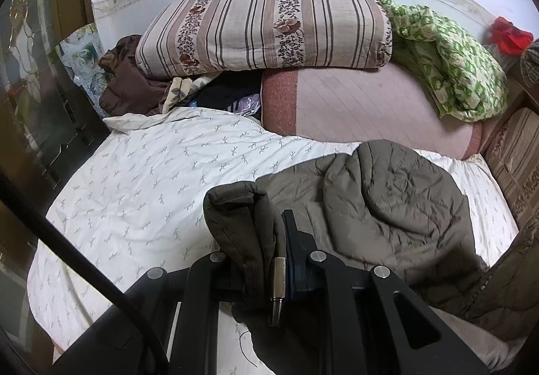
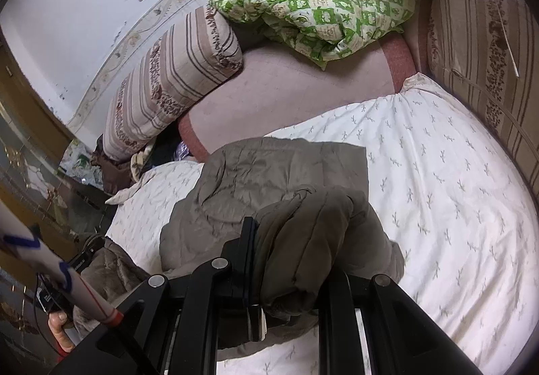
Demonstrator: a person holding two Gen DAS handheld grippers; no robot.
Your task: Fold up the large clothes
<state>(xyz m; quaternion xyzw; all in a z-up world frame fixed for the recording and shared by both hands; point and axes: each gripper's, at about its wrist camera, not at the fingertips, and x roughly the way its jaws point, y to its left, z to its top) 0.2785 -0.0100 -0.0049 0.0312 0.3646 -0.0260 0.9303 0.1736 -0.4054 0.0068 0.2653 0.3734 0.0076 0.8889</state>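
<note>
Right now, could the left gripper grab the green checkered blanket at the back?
Probably not yet. The left gripper is shut on the brown jacket, so it is busy, and the green checkered blanket lies far back beyond the pink mat.

Jacket's lower edge — behind the jaws

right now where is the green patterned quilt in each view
Left wrist: green patterned quilt at upper right, on the pink mat.
Right wrist: green patterned quilt at top centre, on the same mat.
Shared landmark: striped floral quilt, left of it in both.
</note>
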